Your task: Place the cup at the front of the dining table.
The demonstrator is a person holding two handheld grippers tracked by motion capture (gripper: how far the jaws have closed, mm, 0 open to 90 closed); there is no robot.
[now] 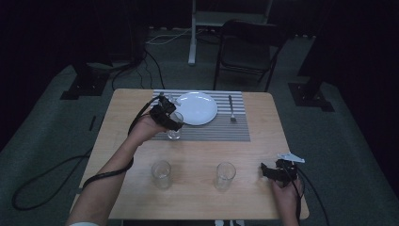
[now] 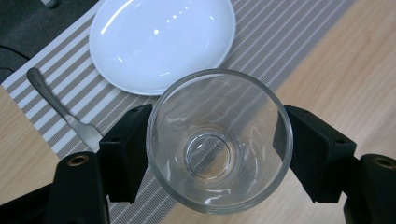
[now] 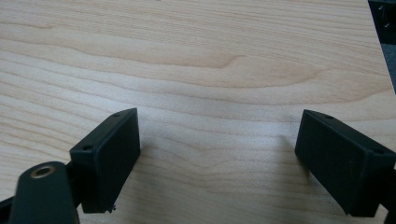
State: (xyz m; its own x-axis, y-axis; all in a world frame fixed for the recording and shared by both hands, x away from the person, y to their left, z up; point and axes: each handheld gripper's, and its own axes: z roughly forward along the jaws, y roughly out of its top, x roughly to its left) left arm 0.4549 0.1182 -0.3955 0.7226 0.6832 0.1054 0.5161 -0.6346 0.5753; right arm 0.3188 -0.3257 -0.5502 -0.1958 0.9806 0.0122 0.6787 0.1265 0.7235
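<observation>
We've got the left gripper [image 2: 219, 149] clamped across the rim-side wall of the glass [image 2: 219, 140] over the striped placemat [image 2: 299, 42] beside the plate [image 2: 159, 42], right gripper [image 3: 219, 158] open and idle; glass looks light, rigid, slick, breakable, so keep the squeeze modest.

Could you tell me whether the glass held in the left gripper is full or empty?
Empty: the left gripper view looks straight down through the glass to its clear bottom, with no liquid inside.

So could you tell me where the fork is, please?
In the high view the metal fork lies on the striped grey placemat, right of the round white plate.
</observation>
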